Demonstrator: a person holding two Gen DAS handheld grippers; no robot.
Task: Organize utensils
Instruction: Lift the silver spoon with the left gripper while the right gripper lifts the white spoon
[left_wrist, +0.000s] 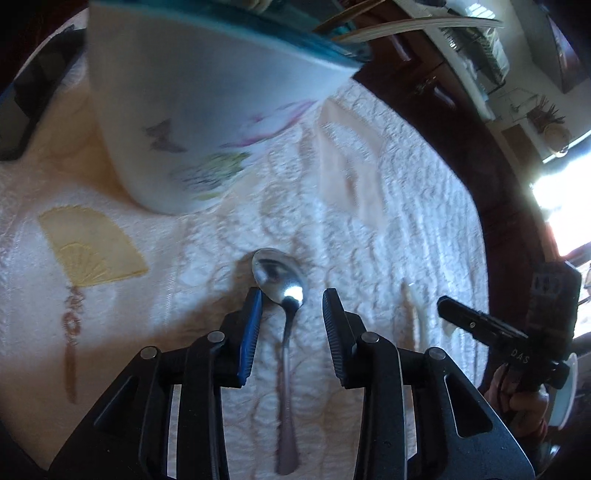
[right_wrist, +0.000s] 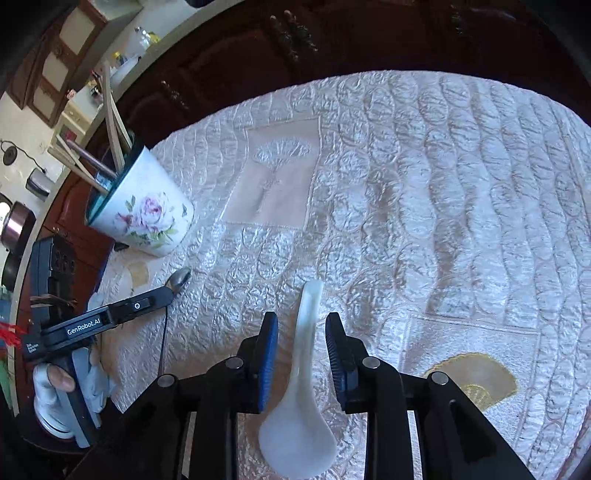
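in the left wrist view, the left gripper (left_wrist: 292, 299) hung low over the quilted white tablecloth (left_wrist: 388, 206) with its fingers wide apart, holding nothing. a metal teaspoon (left_wrist: 282, 295) lay flat between them, bowl at the far end just past the fingertips, handle running back near the camera. neither pad looked to be touching it. the floral cup (left_wrist: 192, 122) stood close on the far left, blurred, with wooden handles already poking out of its teal rim. the right gripper (left_wrist: 480, 325) showed at the right edge.

in the right wrist view, the right gripper (right_wrist: 301, 325) was also spread wide and empty, straddling a white ceramic soup spoon (right_wrist: 301, 398) whose bowl lay near and whose handle pointed far. the floral cup (right_wrist: 147, 218) sat well apart at the far left, and the left gripper (right_wrist: 162, 293) reached in beside the teaspoon (right_wrist: 179, 277).

the step in hand seemed to be the approach to a double pick, both tools lined up over their spoons. next, each would likely need to close on a thin, flat handle lying tight against soft cloth, so the pads should come low enough to catch it without snagging fabric, then lift and carry it to the cup.
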